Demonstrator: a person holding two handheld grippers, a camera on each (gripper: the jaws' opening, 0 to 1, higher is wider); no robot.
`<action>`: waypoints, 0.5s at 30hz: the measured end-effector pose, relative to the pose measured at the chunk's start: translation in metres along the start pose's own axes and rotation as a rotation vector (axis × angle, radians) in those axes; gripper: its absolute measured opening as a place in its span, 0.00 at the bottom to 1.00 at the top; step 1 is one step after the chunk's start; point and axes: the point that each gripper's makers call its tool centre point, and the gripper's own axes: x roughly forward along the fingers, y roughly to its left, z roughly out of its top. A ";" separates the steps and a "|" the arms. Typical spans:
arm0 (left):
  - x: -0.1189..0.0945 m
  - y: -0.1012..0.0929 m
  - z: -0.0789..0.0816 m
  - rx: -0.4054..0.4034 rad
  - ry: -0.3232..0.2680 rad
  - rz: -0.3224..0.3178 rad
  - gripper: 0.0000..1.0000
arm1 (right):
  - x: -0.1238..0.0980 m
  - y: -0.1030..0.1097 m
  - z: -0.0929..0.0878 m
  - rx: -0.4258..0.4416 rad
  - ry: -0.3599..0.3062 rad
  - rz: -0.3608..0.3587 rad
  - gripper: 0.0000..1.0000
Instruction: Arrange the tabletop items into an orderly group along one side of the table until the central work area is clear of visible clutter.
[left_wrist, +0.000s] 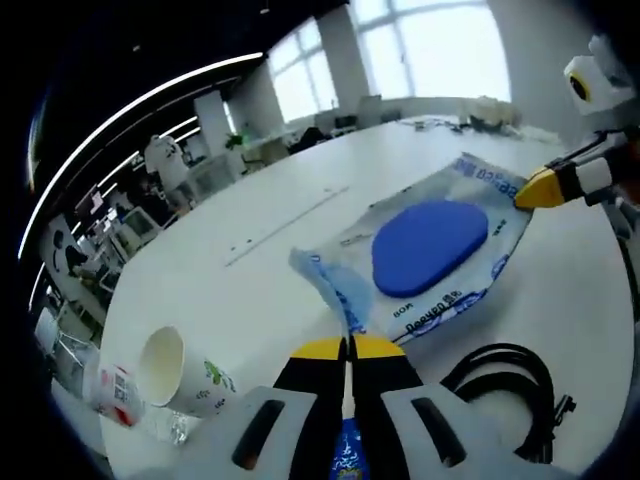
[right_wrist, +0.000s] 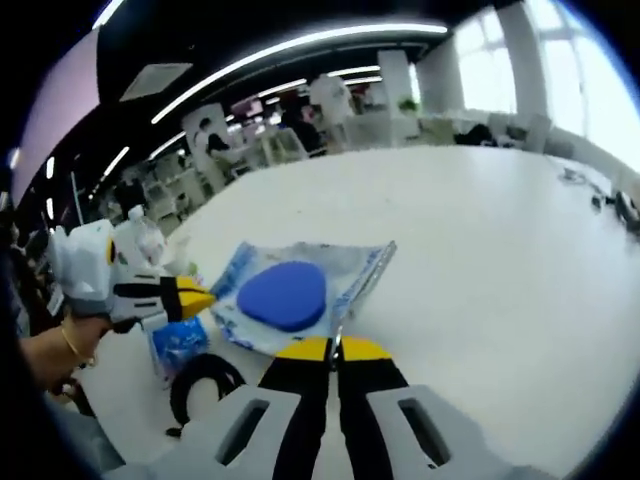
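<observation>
Left gripper view: the left gripper (left_wrist: 349, 347) is being held clenched on a corner of the clear plastic bag (left_wrist: 440, 262), the pinched edge rising just ahead of the yellow tips. A small blue packet (left_wrist: 348, 452) is being seen low between the jaws. A coiled black cable (left_wrist: 505, 392) is lying just right of the jaws on the white table (left_wrist: 250, 290). Left of the jaws, a paper cup (left_wrist: 178, 372) is lying on its side, with a crumpled wrapper (left_wrist: 112, 392) beside it. Ahead, a blue pad (left_wrist: 428, 245) is being seen inside the bag. At the bag's far right edge, the other gripper's yellow tips are touching it.

Right gripper view: the right gripper (right_wrist: 332, 349) is being held clenched on the bag's (right_wrist: 305, 290) near edge. The cable (right_wrist: 205, 385) is lying left of the jaws, the blue packet (right_wrist: 178, 345) just beyond it. The left gripper (right_wrist: 200, 297), held by a hand (right_wrist: 55, 350), is gripping the bag's left edge.
</observation>
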 end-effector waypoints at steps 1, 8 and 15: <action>-0.001 0.001 -0.001 0.000 0.003 0.005 0.01 | 0.001 0.000 0.001 -0.003 0.000 0.002 0.00; -0.006 0.014 -0.006 -0.035 -0.003 0.052 0.01 | 0.021 0.005 0.009 -0.053 0.014 0.045 0.00; -0.008 0.029 -0.012 -0.080 -0.003 0.098 0.01 | 0.041 0.011 0.010 -0.015 0.040 0.085 0.00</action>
